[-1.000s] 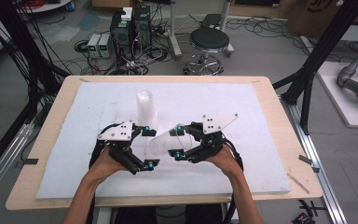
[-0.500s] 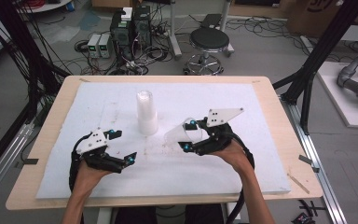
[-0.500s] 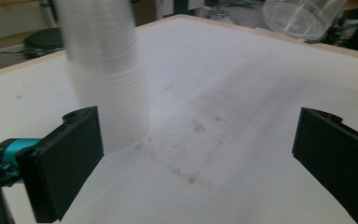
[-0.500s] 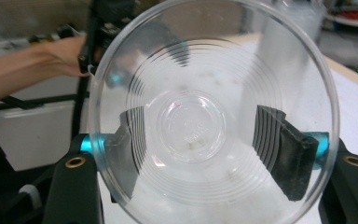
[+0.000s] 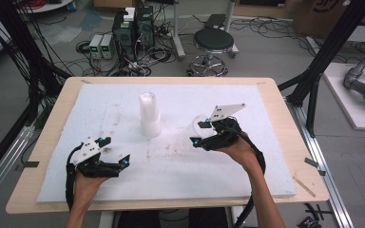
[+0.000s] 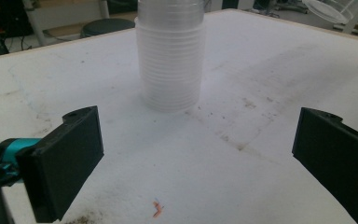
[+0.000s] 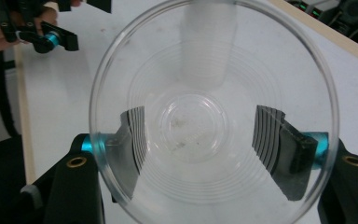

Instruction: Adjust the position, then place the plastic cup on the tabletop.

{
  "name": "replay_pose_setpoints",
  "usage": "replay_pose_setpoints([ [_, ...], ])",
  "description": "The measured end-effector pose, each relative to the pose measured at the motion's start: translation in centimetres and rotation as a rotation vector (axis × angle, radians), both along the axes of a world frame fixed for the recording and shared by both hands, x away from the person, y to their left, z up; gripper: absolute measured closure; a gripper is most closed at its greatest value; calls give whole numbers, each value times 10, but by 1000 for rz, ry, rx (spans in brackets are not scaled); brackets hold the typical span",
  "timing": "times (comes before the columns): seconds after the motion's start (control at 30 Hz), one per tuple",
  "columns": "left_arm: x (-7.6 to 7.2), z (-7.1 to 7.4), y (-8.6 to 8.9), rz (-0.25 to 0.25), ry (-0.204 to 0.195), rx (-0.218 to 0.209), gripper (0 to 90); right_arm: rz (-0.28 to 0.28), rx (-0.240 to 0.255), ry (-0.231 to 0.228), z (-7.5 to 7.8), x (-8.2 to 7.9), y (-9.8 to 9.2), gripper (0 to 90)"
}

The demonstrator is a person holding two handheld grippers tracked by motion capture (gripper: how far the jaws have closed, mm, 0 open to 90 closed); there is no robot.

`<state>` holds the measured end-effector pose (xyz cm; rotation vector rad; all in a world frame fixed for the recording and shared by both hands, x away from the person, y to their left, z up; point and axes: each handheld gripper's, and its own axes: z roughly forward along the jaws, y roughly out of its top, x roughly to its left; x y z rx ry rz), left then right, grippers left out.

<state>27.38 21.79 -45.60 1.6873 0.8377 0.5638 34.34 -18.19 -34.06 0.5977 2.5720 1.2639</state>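
Right hand-held gripper [image 5: 196, 134] pinches a single clear plastic cup [image 7: 214, 112], lifted off the white foam-covered surface [image 5: 266, 156] and tilted; its mouth faces the right gripper view, and both black jaws press on the cup's sides, seen through the wall. In the high view the cup [image 5: 197, 126] sits right of centre, well apart from the upright stack of clear plastic cups [image 5: 149, 115] standing on the surface near its middle. Left hand-held gripper [image 5: 114, 151] hangs low over the surface's near left part, jaws spread wide with nothing between them. In the left gripper view the stack [image 6: 170, 56] stands ahead beyond the jaws.
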Motion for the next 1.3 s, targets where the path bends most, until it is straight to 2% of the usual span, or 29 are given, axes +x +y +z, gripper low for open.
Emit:
replay_pose_setpoints([
  [0.23,-3,-12,2,23,-24,-25,17,-40,-41,14,2,3,-1,357],
  [0.33,-4,-12,4,23,-44,-37,17,-48,-56,24,3,4,0,358],
  [1.0,-3,-13,5,16,-23,-50,17,-49,-66,31,3,4,-2,358],
  [1.17,-3,-13,5,17,-24,-52,17,-48,-87,31,1,6,-1,359],
  [1.23,-2,-13,5,15,-23,-53,17,-50,-115,32,0,7,0,359],
  [1.3,-2,-13,5,16,-21,-55,17,-43,-121,49,-2,9,2,358],
])
